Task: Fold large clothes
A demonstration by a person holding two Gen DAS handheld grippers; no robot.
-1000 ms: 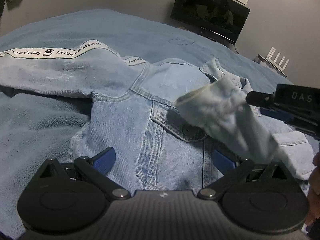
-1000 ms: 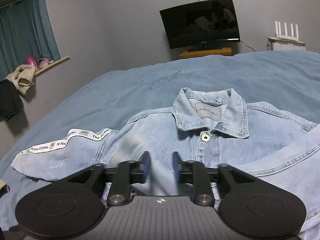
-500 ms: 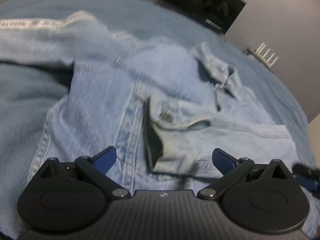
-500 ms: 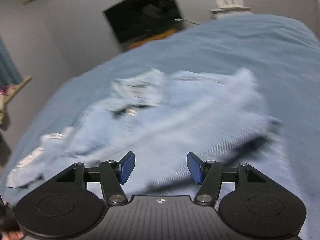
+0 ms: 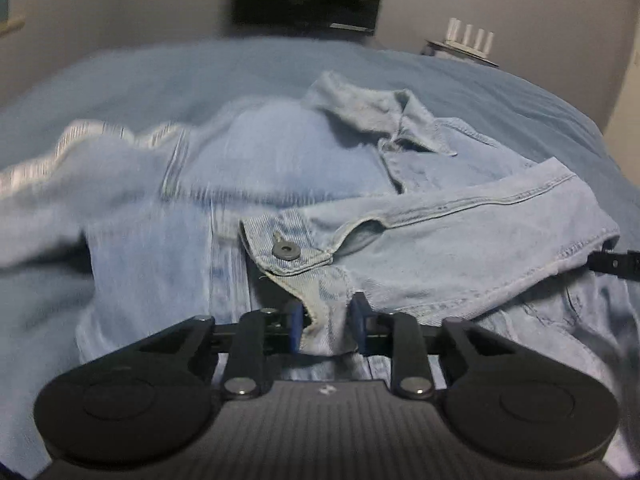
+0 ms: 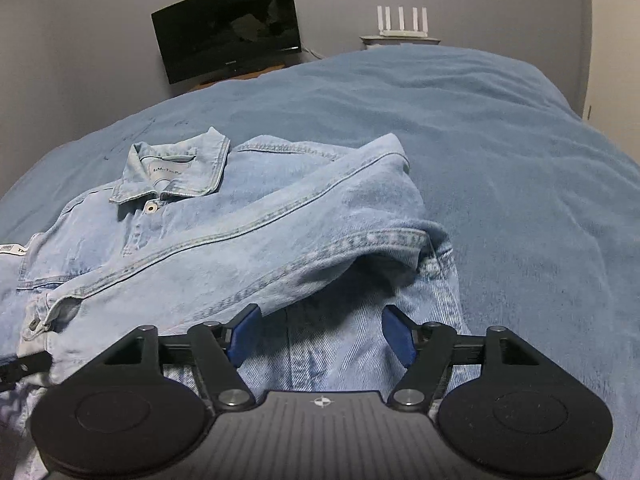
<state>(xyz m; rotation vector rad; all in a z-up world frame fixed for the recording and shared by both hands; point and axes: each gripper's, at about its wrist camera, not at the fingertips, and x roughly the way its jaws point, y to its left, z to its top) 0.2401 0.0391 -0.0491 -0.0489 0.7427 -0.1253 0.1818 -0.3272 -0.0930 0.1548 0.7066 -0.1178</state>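
Observation:
A light blue denim jacket (image 5: 280, 168) lies front up on the bed, collar away from me. Its right sleeve (image 5: 460, 232) is folded across the chest, the buttoned cuff (image 5: 286, 250) near the middle. My left gripper (image 5: 326, 326) is shut on a fold of jacket fabric just below that cuff. The other sleeve, with a white printed stripe (image 5: 72, 140), stretches to the left. In the right wrist view the jacket (image 6: 200, 240) fills the lower left, and my right gripper (image 6: 320, 336) is open over its right side, below the folded sleeve (image 6: 320, 232), holding nothing.
The blue bed cover (image 6: 500, 160) spreads wide to the right and beyond the jacket. A dark TV (image 6: 228, 28) stands against the grey wall, with a white router (image 6: 402, 24) on a shelf to its right. My right gripper's tip (image 5: 616, 262) shows at the left view's right edge.
The right gripper let go of the sleeve after laying it across the chest, opened, and moved to the jacket's right side. The left gripper closed on fabric below the cuff.

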